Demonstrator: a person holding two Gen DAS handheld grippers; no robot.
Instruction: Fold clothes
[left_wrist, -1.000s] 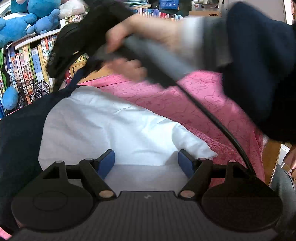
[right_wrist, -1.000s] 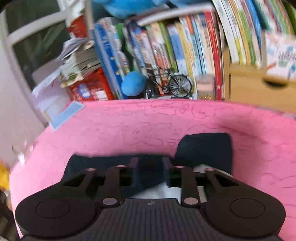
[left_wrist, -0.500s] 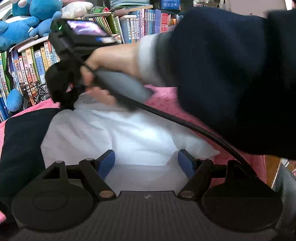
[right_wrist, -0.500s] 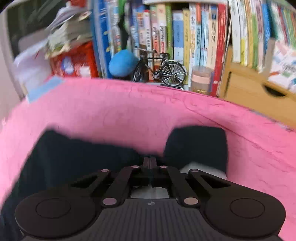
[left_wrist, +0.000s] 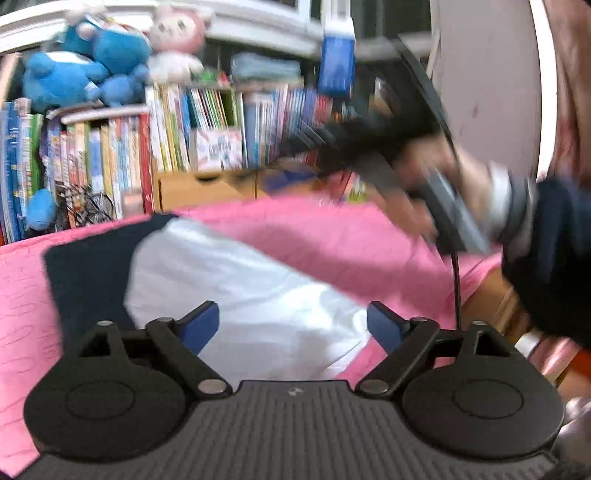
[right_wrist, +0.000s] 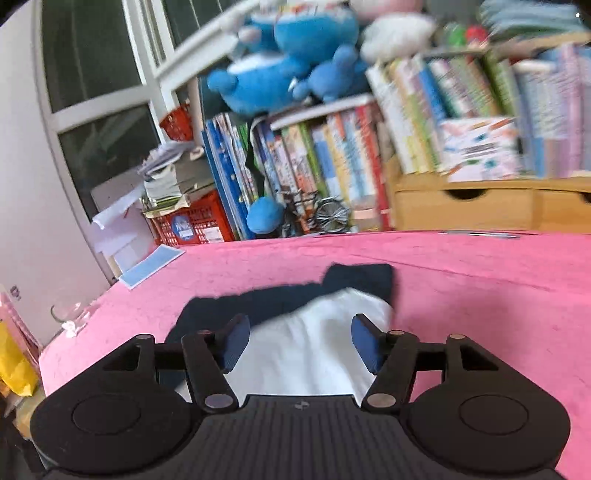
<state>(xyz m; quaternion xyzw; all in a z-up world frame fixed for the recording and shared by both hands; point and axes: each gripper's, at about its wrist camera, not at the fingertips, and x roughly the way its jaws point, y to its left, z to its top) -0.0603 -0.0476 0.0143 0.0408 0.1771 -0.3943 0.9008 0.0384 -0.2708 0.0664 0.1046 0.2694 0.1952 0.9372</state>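
Garment (right_wrist: 306, 339) lay part-folded on pink cloth (right_wrist: 480, 288) | left gripper (left_wrist: 291, 325), right gripper (right_wrist: 299, 341) just spread apart, both empty | next pinch: near hem, both corners level.

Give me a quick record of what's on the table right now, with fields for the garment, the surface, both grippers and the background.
garment: white and navy shirt, lying partly folded on the cloth
surface: pink cloth
left hand-held gripper: open, jaws just widened, nothing gripped, above the shirt
right hand-held gripper: open, jaws just opened, nothing gripped, above the shirt
background: bookshelf, blue plush toys on top
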